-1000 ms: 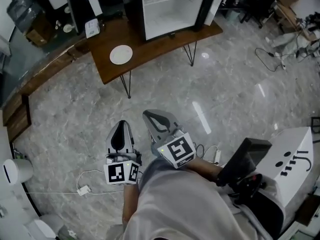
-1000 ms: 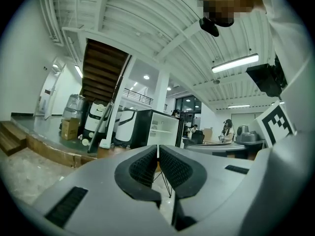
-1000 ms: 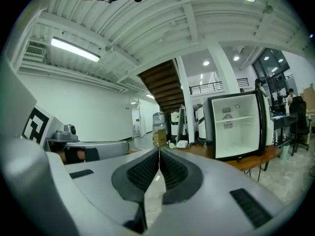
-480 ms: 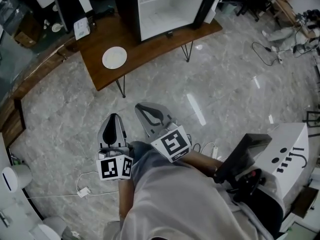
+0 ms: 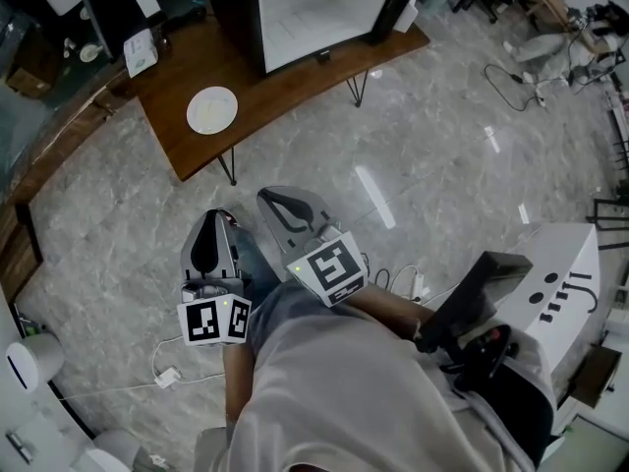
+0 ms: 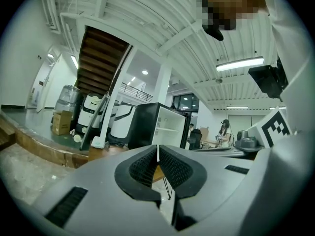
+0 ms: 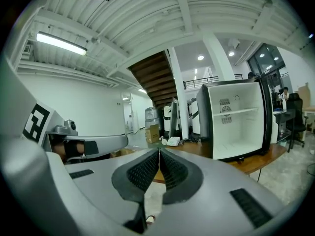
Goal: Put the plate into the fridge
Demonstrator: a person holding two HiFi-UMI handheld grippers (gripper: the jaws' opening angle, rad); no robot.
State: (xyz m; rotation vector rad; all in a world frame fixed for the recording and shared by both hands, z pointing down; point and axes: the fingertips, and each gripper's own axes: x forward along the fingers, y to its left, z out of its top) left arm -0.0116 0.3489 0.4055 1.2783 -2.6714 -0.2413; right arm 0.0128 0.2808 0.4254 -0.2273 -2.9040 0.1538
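A white plate [image 5: 211,110] lies on the left part of a low wooden table [image 5: 285,77]. Right of it on the table stands a small black fridge [image 5: 314,8] with its door open and its white inside bare. My left gripper [image 5: 209,220] and right gripper [image 5: 271,198] hang side by side over the marble floor, short of the table, both pointing at it. Both are shut with nothing between the jaws. The left gripper view shows the shut jaws [image 6: 158,154] below the fridge [image 6: 165,127]. In the right gripper view the shut jaws [image 7: 159,156] sit left of the fridge [image 7: 236,124].
A white box [image 5: 139,51] stands at the table's back left. A low wooden ledge [image 5: 39,155] runs along the left. A white cable with a charger [image 5: 162,374] lies on the floor near my feet. A white machine [image 5: 560,293] stands at the right.
Both grippers have travelled together across the floor toward the table, which now sits nearer them in the head view. Their jaws stay shut and empty.
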